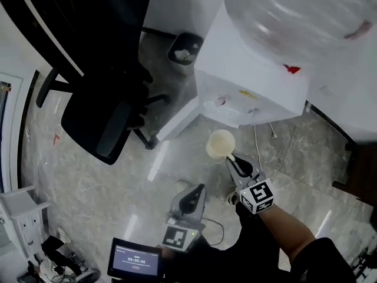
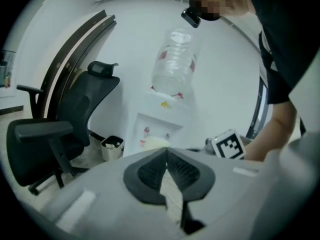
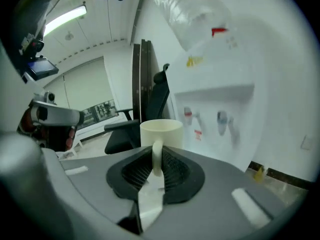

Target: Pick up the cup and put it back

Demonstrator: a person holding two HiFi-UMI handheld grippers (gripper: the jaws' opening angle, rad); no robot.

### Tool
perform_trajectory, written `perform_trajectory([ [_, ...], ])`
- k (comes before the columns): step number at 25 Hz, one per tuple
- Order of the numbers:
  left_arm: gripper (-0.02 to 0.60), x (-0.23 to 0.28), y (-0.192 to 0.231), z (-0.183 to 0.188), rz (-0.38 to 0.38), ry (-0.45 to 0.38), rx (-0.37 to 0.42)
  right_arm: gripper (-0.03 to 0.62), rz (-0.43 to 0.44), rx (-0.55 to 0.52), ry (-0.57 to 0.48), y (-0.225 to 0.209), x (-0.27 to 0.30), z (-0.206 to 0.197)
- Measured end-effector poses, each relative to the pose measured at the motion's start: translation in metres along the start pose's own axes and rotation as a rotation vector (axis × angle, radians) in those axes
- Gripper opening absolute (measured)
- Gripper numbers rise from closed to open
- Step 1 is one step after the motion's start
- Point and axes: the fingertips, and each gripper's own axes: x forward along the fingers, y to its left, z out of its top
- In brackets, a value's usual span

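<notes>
The left gripper (image 1: 196, 188) and right gripper (image 1: 231, 159) are grey-bodied with black ribbed pads (image 2: 150, 174), each bearing a white cube (image 1: 257, 196) of black square markers. At five o'clock, the person wears a black short sleeve (image 1: 330, 261).

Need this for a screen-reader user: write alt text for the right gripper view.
The right claw grips an upright cream cup by its handle, in front of a white water dispenser with taps and an upturned clear bottle. A black office chair stands behind the cup, to the left.
</notes>
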Motion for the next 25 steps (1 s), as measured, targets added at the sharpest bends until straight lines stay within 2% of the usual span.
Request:
perform_trajectory([
  [3,0.005,-0.033,-0.025,0.038,-0.027,0.032,0.024,0.049,-0.025,0.002,-0.066,0.012,-0.043,0.069],
  [6,0.006,-0.053,-0.049,0.073,-0.061,0.032,0.056,0.049,-0.058,-0.007,-0.122,0.023,-0.082,0.118],
  [13,0.005,-0.075,-0.057,0.144,-0.104,-0.09,0.117,0.049,-0.143,-0.072,-0.243,0.055,-0.137,0.204],
  [15,0.005,-0.083,-0.06,0.163,-0.129,-0.103,0.11,0.049,-0.167,-0.087,-0.273,0.068,-0.149,0.219],
  [18,0.005,-0.099,-0.057,0.172,-0.187,-0.112,0.122,0.049,-0.229,-0.079,-0.319,0.091,-0.164,0.23],
  [22,0.005,-0.121,-0.053,0.178,-0.27,-0.11,0.165,0.049,-0.316,-0.044,-0.37,0.125,-0.182,0.232],
  [25,0.005,-0.138,-0.052,0.184,-0.291,-0.123,0.18,0.049,-0.338,-0.026,-0.376,0.15,-0.197,0.224],
])
